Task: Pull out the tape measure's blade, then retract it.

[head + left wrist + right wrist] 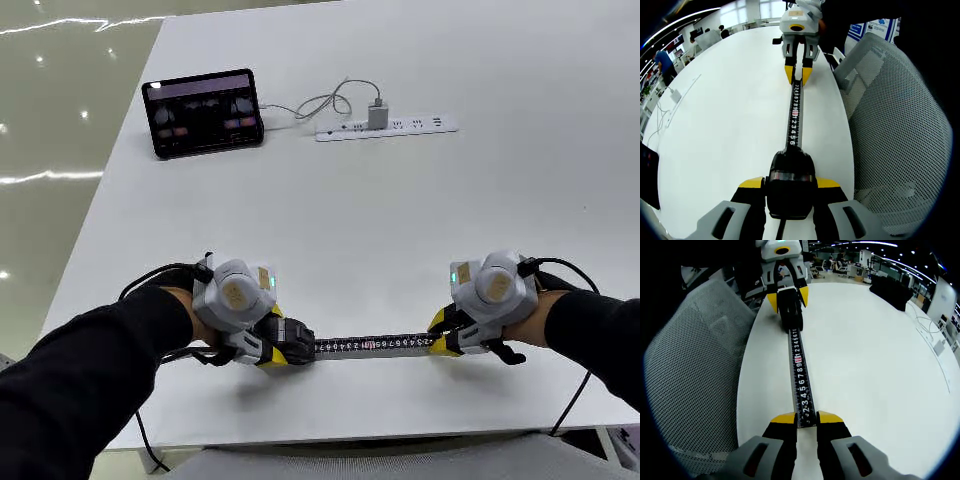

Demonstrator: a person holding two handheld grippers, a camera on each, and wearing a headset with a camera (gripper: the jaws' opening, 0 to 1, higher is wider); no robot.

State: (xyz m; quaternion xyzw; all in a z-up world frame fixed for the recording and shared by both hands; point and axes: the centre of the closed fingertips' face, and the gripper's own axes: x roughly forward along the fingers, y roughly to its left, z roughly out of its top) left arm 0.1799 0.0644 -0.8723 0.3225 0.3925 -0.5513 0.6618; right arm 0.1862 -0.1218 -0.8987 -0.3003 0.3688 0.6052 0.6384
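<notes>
The black tape measure case [292, 342] [790, 182] sits near the table's front edge, and my left gripper [270, 343] [790, 183] is shut on it. Its dark blade [372, 345] [795, 112] [800, 375], printed with white numbers, stretches flat across the table to the right. My right gripper [440, 335] [805, 418] is shut on the blade's end. In the left gripper view the right gripper [800, 72] faces me at the far end of the blade. In the right gripper view the left gripper [787, 297] holds the case [789, 310] at the far end.
The white table [400, 220] holds a black tablet [203, 111] at the back left and a white power strip [388, 127] with a charger and cable behind the middle. A grey mesh chair [895, 120] [695, 365] stands just off the table's front edge.
</notes>
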